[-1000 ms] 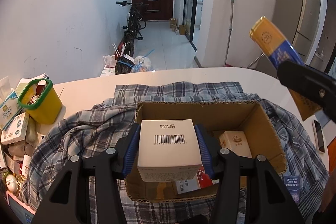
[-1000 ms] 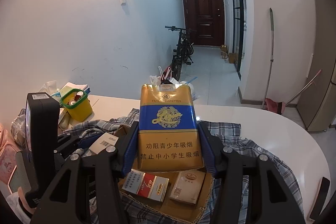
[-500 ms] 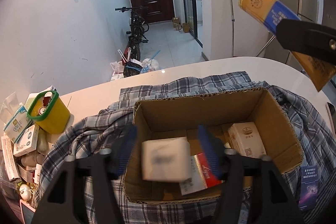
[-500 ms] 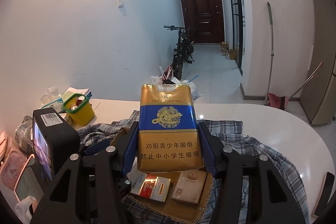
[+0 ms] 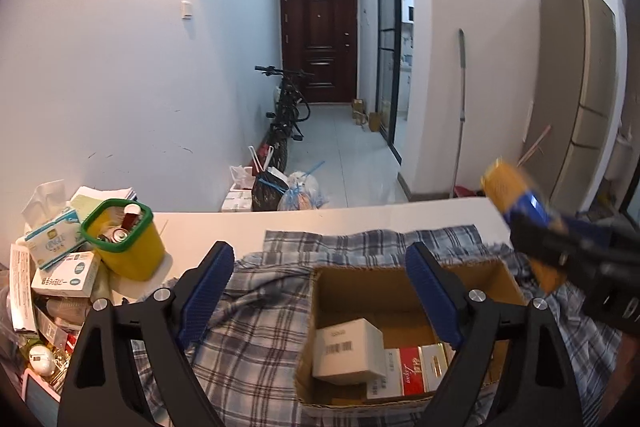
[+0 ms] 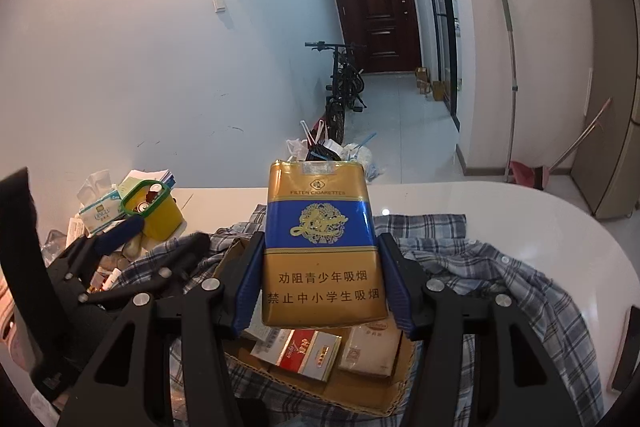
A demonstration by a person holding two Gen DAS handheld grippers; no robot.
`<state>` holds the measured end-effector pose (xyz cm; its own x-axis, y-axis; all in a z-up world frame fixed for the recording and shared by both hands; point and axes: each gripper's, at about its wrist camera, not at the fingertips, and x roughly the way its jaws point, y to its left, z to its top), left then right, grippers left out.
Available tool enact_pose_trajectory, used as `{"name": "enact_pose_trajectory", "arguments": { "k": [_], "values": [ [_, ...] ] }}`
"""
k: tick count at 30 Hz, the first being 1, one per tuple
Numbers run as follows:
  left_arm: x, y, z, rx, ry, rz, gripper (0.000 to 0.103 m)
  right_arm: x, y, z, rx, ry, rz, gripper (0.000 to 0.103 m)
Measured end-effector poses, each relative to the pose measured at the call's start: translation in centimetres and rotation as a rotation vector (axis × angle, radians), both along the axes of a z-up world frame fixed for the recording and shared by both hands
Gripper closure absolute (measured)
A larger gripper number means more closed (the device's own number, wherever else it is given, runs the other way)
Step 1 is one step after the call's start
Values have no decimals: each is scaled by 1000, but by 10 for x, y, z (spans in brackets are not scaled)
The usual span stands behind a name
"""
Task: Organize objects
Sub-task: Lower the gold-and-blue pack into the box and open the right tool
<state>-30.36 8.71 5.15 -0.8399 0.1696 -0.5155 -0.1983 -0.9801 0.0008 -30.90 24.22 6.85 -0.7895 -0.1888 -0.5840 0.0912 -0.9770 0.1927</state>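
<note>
The left gripper (image 5: 320, 291) has just been opening; its jaws stand spread with nothing between them, and the white box (image 5: 348, 353) lies in the cardboard box (image 5: 400, 281) on the plaid shirt (image 5: 256, 327). The right gripper (image 6: 320, 281) pinches a cigarette pack (image 6: 320, 247) above that cardboard box. Released tilted, the pack could land on the rim and slide onto the surface (image 6: 500, 199).

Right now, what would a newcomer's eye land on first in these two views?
First the gold-and-blue cigarette pack, clamped upright in the right gripper and filling the right wrist view. Below it sits the open cardboard box on a plaid shirt, with a white barcoded box inside. The left gripper stands open and empty, its jaws just widened.
</note>
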Motion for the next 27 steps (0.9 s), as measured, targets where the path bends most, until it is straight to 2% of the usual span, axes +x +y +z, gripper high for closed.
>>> {"name": "enact_pose_trajectory", "arguments": {
  "k": [7, 17, 19, 21, 25, 27],
  "values": [
    [-6, -13, 4, 63, -33, 11, 14, -7, -11, -15, 39, -44, 19, 49],
    [2, 4, 1, 8, -14, 1, 14, -20, -15, -37, 70, -121, 26, 48],
    [3, 5, 1, 0, -9, -4, 14, -20, -15, -38, 71, -132, 31, 46],
    [4, 6, 3, -6, -1, -4, 14, -20, -12, -37, 64, -135, 19, 35],
    [7, 0, 8, 8, 13, -5, 13, -14, -3, -27, 47, -103, -14, 32],
    [8, -4, 12, 19, 24, 0, 13, -11, 2, -20, 31, -79, -30, 26]
  ]
}}
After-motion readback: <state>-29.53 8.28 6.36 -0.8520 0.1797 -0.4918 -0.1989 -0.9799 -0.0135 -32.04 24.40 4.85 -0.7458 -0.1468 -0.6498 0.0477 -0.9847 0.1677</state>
